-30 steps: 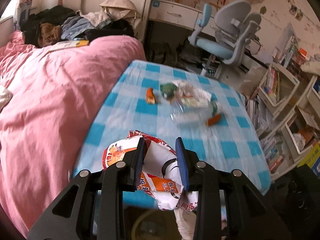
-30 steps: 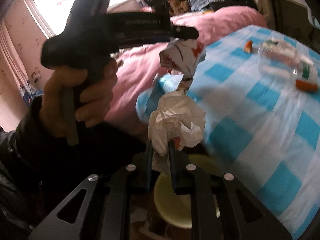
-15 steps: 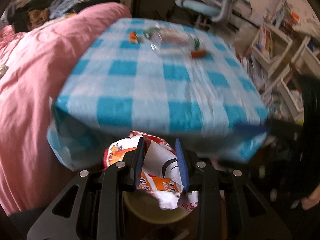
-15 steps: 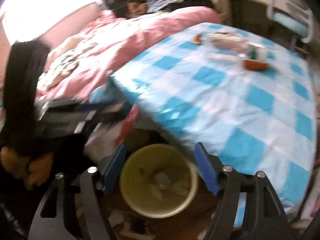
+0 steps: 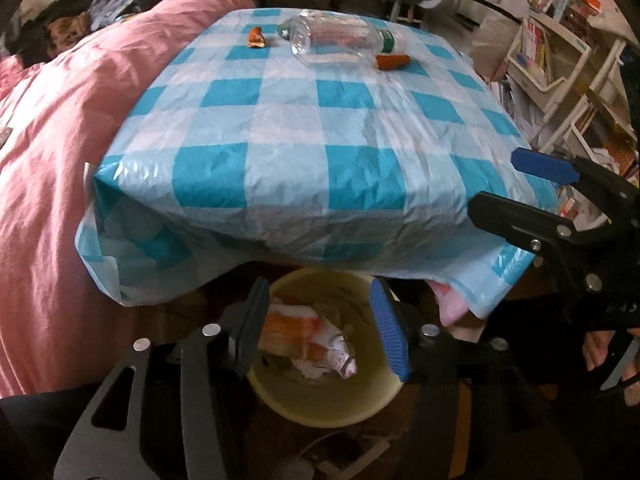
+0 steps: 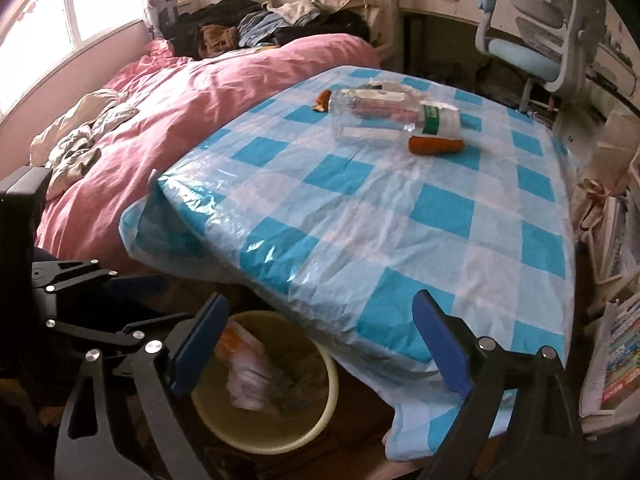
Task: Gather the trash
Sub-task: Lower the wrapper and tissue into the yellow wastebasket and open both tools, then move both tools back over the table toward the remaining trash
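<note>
A yellow bin (image 5: 326, 404) stands on the floor under the table's near edge; it also shows in the right wrist view (image 6: 280, 432). An orange-and-white wrapper (image 5: 308, 340) lies inside it, blurred in the right wrist view (image 6: 244, 376). My left gripper (image 5: 324, 328) is open and empty right above the bin. My right gripper (image 6: 320, 352) is open and empty, at the table's near edge. A clear plastic bottle (image 5: 340, 38) and two orange scraps (image 5: 392, 61) (image 5: 256, 38) lie at the table's far end.
The table has a blue-checked plastic cloth (image 5: 320, 140) that hangs over its edges. A pink bed (image 5: 52, 140) runs along the left. A swivel chair (image 6: 536, 44) stands behind the table. Bookshelves (image 5: 560, 60) line the right.
My left gripper swung from over the table to above the bin, opened and let the wrapper drop in. My right gripper let go of its crumpled paper and moved toward the table.
</note>
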